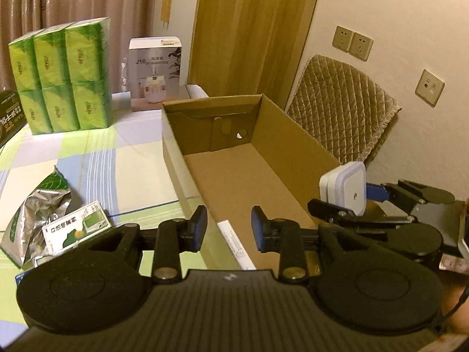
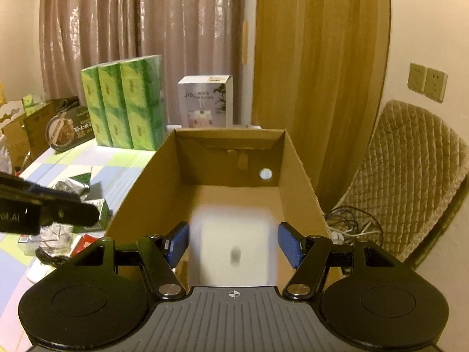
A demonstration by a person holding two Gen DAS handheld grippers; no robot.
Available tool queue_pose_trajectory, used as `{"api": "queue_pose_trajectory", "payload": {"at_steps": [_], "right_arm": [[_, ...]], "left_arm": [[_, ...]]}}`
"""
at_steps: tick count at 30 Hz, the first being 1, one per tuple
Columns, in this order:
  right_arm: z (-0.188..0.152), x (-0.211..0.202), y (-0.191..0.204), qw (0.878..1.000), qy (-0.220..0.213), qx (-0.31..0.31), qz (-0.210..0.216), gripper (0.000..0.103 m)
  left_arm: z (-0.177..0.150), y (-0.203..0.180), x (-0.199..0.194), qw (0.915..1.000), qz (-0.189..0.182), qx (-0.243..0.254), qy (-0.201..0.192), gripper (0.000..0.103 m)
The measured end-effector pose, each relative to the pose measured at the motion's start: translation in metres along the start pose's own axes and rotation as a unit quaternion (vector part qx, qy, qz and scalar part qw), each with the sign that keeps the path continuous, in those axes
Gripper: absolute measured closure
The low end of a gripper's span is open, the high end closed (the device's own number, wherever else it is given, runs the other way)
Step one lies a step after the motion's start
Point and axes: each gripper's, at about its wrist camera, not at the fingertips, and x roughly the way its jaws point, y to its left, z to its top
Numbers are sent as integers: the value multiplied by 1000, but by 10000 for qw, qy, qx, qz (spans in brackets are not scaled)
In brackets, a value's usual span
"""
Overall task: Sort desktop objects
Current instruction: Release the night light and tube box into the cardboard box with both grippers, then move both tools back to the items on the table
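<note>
1. The left gripper [image 1: 229,228] hangs over the near end of an open cardboard box [image 1: 296,143], its jaws a little apart with nothing between them.
2. Below those jaws a narrow white strip [image 1: 236,245] lies along the box floor by the near left wall; what it is cannot be told.
3. The right gripper [image 2: 233,243] points into the same box from its near end. Its jaws stand fairly wide, one on each side of a white square device [image 2: 234,249], which looks blurred in the right wrist view.
4. From the left wrist view the device [image 1: 350,187] sits upright at the box's right wall, with a blue pad touching its right face; whether the other pad presses cannot be told.
5. On the checked cloth of the table [image 1: 132,158], left of the box, lie a crumpled foil packet [image 1: 38,208] and a small green and white carton [image 1: 77,228].
6. Farther back stand a stack of green tissue packs [image 1: 63,79] and a white product box [image 1: 155,73].
</note>
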Motion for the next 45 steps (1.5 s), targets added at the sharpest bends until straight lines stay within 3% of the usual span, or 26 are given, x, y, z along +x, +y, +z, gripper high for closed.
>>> {"api": "queue_pose_trajectory", "payload": {"at_steps": [18, 36, 45], "right_arm": [[-28, -64, 39, 9994, -295, 128, 128, 23], [-59, -82, 99, 9972, 135, 18, 739, 15], [-64, -82, 122, 9950, 222, -193, 958, 15]], "left_arm": [[-45, 40, -44, 9988, 323, -369, 53, 69], [-103, 89, -106, 9945, 867, -586, 110, 51], [-123, 117, -131, 9902, 1168, -756, 103, 47]]}}
